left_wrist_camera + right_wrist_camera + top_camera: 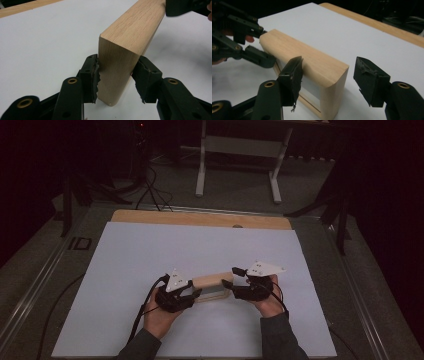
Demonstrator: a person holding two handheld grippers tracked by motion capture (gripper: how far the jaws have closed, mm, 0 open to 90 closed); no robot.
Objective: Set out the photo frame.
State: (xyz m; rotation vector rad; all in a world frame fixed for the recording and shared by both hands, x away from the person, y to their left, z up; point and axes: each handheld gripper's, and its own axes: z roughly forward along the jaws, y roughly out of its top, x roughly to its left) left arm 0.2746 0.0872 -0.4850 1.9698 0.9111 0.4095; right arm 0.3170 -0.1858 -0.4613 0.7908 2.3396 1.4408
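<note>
While left fingers (117, 80) clamp wooden frame (125, 50), right fingers (332, 82) wide, white sheet (150, 250), dim room

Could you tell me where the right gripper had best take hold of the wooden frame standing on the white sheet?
Grip the wooden frame at its near upright end, coming in level along its length. The right gripper already straddles that narrow end, and the two flat faces there would probably suit its pads.

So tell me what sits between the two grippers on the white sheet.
A wooden frame block spans the gap between the left gripper and the right gripper, as the high view shows; each gripper straddles one end.
</note>
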